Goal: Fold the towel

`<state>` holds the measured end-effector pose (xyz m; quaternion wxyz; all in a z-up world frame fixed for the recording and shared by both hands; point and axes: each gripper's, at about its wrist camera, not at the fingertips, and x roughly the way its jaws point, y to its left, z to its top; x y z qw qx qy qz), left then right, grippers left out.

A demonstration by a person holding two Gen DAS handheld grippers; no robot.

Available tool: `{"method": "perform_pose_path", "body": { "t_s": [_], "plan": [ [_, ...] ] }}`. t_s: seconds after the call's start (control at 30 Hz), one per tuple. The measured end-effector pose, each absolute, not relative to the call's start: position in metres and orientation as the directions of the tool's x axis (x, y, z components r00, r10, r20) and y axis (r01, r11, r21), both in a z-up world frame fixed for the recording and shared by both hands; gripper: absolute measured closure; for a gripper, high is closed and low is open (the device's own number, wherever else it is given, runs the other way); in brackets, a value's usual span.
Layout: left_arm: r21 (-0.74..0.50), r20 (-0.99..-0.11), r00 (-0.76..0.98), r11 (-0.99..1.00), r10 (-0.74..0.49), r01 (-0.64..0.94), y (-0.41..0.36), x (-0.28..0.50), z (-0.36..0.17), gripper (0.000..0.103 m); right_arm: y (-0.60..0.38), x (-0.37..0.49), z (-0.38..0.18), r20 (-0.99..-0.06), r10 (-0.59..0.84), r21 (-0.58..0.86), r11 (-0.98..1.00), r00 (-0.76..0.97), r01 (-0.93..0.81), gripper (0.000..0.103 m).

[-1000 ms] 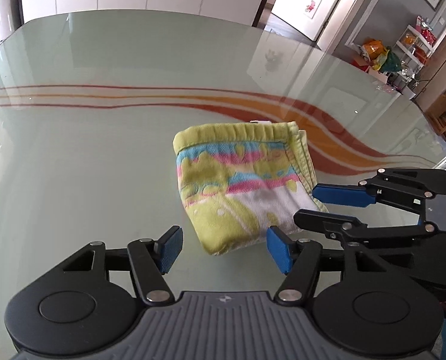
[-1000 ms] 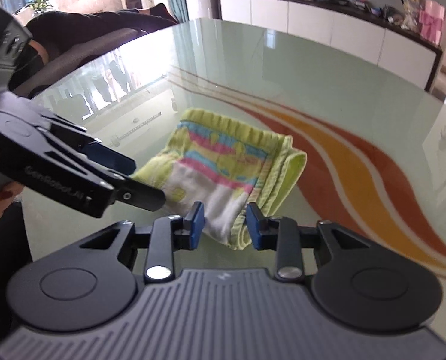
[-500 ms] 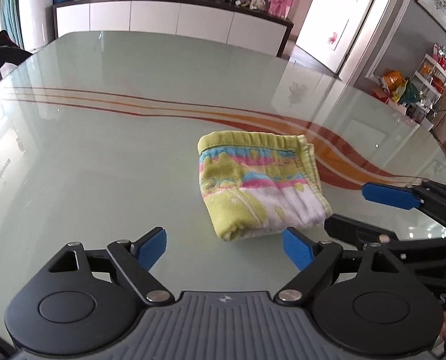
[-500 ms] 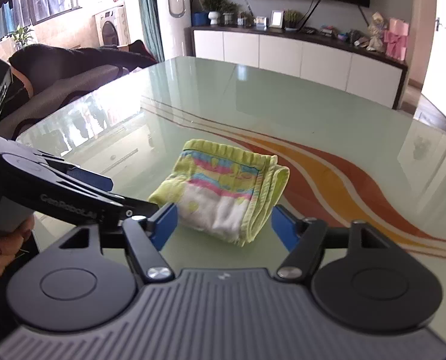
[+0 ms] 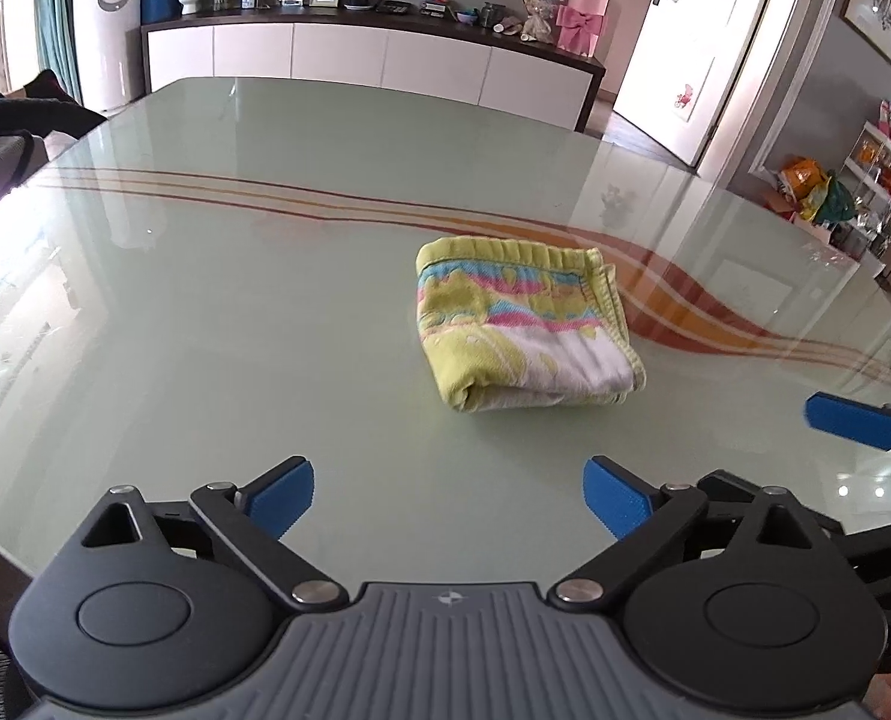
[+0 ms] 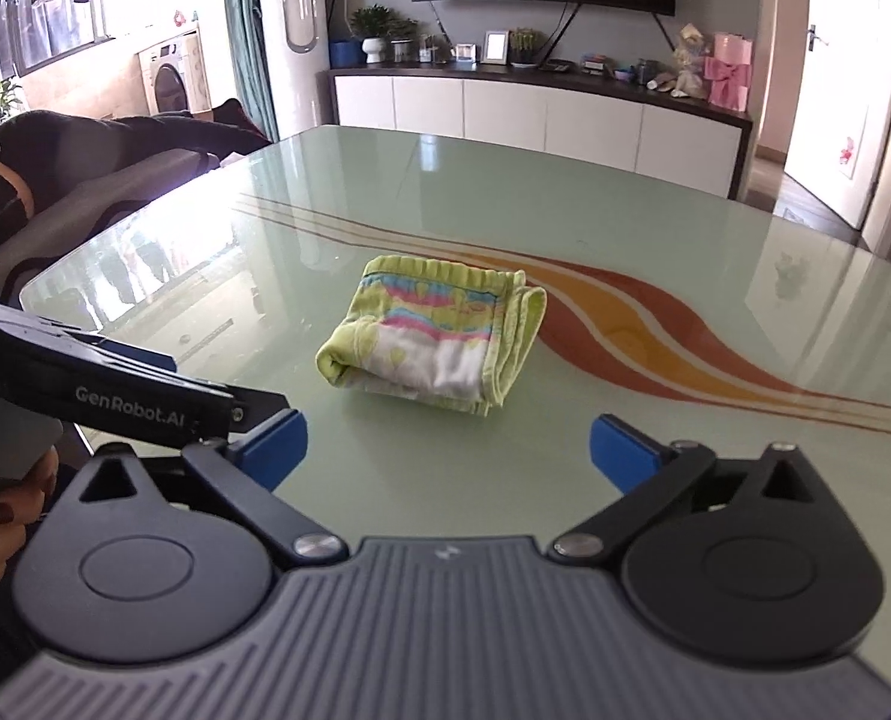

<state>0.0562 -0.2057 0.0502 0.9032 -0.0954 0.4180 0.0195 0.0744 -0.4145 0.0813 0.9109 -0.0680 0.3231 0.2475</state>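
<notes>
folded towel (image 5: 520, 324) lying mid glass table (image 5: 205, 312), bare glass all round it, left gripper (image 5: 448, 498) and right gripper (image 6: 448, 450) jaws opening wide, nothing between, both short of towel's near edge

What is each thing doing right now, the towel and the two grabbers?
Yellow-green striped towel: folded into a small bundle, lying on the glass table, nothing touching it.
Left gripper: jaws opening, nothing between them, short of the towel.
Right gripper: jaws opening, nothing between them, short of the towel.

Right tool (image 5: 853, 429) cut off rightward
</notes>
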Motion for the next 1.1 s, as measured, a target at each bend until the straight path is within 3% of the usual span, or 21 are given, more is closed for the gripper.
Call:
{"method": "perform_pose_path", "body": {
  "t_s": [0.67,0.97,1.1],
  "plan": [
    [-0.113,-0.745,0.667,0.985,0.002,-0.129,-0.208,0.022,0.062,0.001,-0.414,0.041,0.084,-0.593,0.341,0.012,0.909,0.729,-0.416,0.0],
    [-0.251,-0.728,0.677,0.961,-0.107,-0.117,-0.197,0.022,0.057,0.001,-0.413,0.039,0.084,-0.586,0.329,0.009,0.916,0.741,-0.4,0.0],
    [-0.186,-0.728,0.683,0.977,-0.067,-0.103,-0.206,0.026,0.059,0.001,-0.412,0.041,0.081,-0.597,0.31,-0.004,0.921,0.74,-0.389,0.0]
  ]
}}
